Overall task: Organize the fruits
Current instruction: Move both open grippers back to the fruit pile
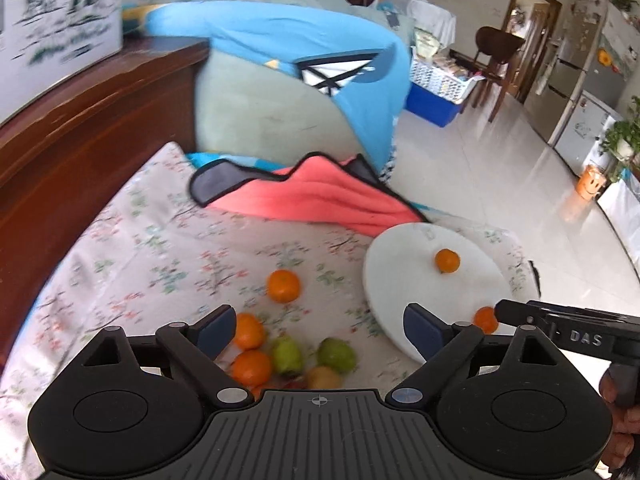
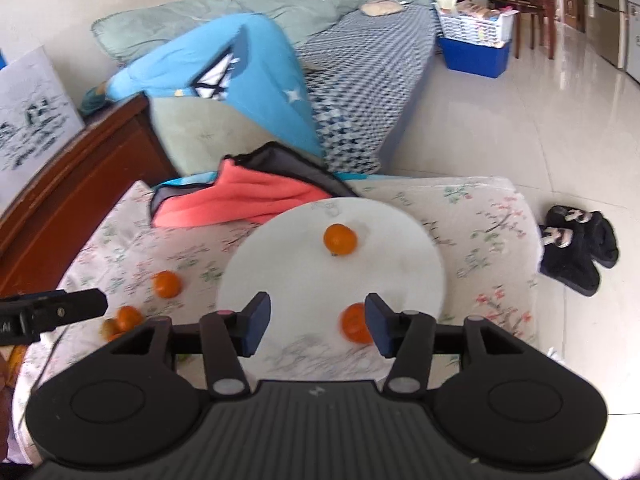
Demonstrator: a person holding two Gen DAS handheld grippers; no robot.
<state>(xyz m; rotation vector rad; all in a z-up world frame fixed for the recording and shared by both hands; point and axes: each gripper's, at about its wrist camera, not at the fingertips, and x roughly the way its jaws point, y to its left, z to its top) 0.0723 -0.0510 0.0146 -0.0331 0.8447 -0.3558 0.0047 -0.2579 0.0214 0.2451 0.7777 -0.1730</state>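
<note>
Black housing of the left hand-held gripper point(image 1: 318, 326) fills the bottom of its own view, jaws spread wide with nothing between the pads. Below it, on the flowered bed cover point(image 1: 160, 240), lies the loose heap of fruit point(image 1: 288, 356): oranges and green pears packed together, directly under and slightly ahead of the open jaws. One orange point(image 1: 283, 285) sits apart, further forward. None has a long axis worth lining up to except the pears, whose lie is too blurred to tell.

To the right of the heap rests the white plate point(image 2: 280, 248), on the same cover. The right hand-held gripper point(image 2: 318, 330) hangs over its near edge, jaws partly apart and empty; a blurred orange point(image 2: 354, 324) lies on the plate beside the right-hand pad, seemingly not pinched. Another orange point(image 2: 340, 239) sits further in.

Judging by this, the left hand is the nearer one for the heap, reaching straight down; the plate lies to its right.
</note>
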